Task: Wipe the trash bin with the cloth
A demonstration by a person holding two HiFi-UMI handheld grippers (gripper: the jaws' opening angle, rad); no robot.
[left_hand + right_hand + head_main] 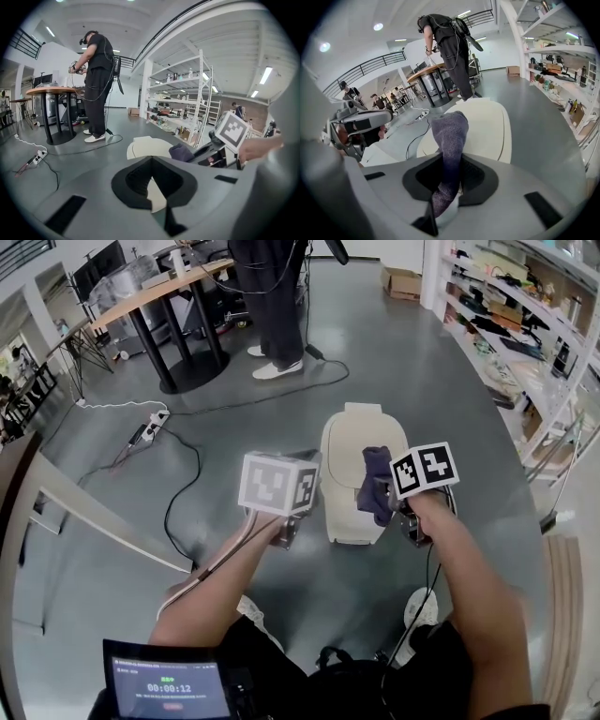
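1. Trash bin (345, 465): cream, lid down, standing on the grey floor (234, 559). In the head view its long axis runs straight away from the person, rounded end farthest off.
2. Cloth (450, 140): purple and bunched into a strip. Its long axis runs forward from the right gripper toward the bin, with the free end lying over the right side of the lid.
3. Right gripper (443, 206): fingers closed narrow on the near end of the cloth, which passes between them and out ahead. It is held above the right edge of the bin.
4. Left gripper (154, 187): fingers a little apart with nothing gripped; a sliver of cream shows through the gap. It sits just beside the bin's near left edge; contact cannot be told.
5. Standing person (272, 296): beside a round table (159, 292), well beyond the bin
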